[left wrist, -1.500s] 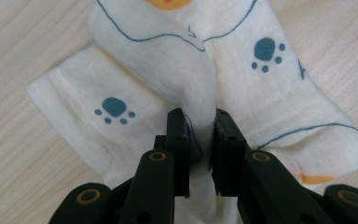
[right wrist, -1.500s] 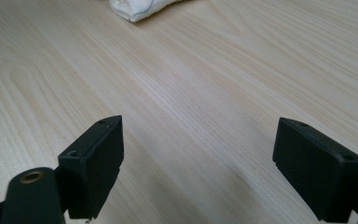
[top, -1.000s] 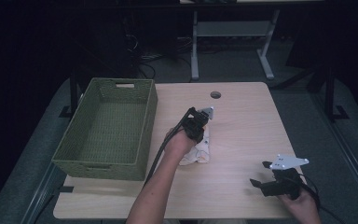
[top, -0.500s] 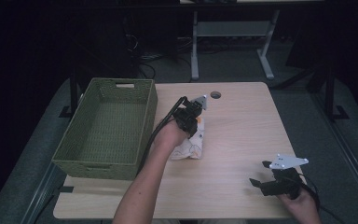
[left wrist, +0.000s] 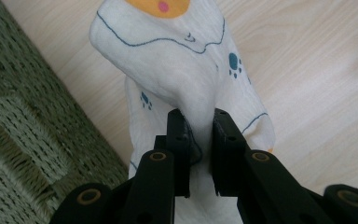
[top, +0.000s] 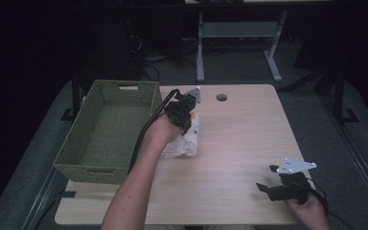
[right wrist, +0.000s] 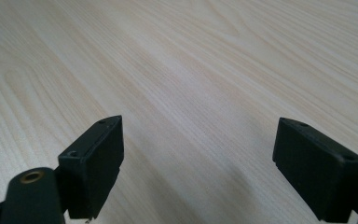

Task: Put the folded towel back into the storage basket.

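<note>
In the high view the left hand [top: 160,132] and forearm cover much of the white cloth [top: 186,143], so its full outline cannot be made out; the room beyond the table [top: 249,129] is dark. In the left gripper view the cloth's print is cut off at 12 o'clock: an orange patch, blue lines, small blue paw prints. The left gripper [left wrist: 200,140] pinches a raised fold of this cloth [left wrist: 186,74] between nearly closed jaws, just beside the green woven basket [top: 108,129] at the cloth's 9 o'clock. The right gripper [top: 268,184] sits near the table's 5 o'clock corner, jaws spread wide over bare wood, holding nothing [right wrist: 198,154].
</note>
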Tool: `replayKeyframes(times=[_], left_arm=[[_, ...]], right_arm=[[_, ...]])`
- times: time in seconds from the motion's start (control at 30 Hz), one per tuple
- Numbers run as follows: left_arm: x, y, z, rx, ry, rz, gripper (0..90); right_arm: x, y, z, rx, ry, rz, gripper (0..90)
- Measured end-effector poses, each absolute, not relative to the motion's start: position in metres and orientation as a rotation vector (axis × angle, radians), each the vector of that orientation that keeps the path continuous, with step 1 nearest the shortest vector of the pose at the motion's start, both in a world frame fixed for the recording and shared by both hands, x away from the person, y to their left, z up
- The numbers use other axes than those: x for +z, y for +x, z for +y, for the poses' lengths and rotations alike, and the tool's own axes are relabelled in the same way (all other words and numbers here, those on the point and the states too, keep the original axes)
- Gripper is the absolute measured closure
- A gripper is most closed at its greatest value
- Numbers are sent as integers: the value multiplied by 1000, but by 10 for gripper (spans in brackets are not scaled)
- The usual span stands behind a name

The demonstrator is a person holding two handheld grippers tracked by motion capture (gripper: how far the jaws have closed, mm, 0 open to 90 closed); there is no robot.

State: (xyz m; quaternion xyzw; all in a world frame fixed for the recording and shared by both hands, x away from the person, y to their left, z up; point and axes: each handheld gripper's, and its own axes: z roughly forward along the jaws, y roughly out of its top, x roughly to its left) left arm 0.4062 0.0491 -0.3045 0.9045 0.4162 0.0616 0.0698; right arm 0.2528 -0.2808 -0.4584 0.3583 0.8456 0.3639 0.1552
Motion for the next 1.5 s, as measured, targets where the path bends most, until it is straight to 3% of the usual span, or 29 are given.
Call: replayKeyframes(times=[0.63,1.5], left_arm=[[-268,401,77,203,2675,1286,798],[-237,393,165,227,2599,1414,798]], right_arm=[[-459,253,-280,1039,1030,2418,161],[-460,255,-280,1027,1034,2421,160]])
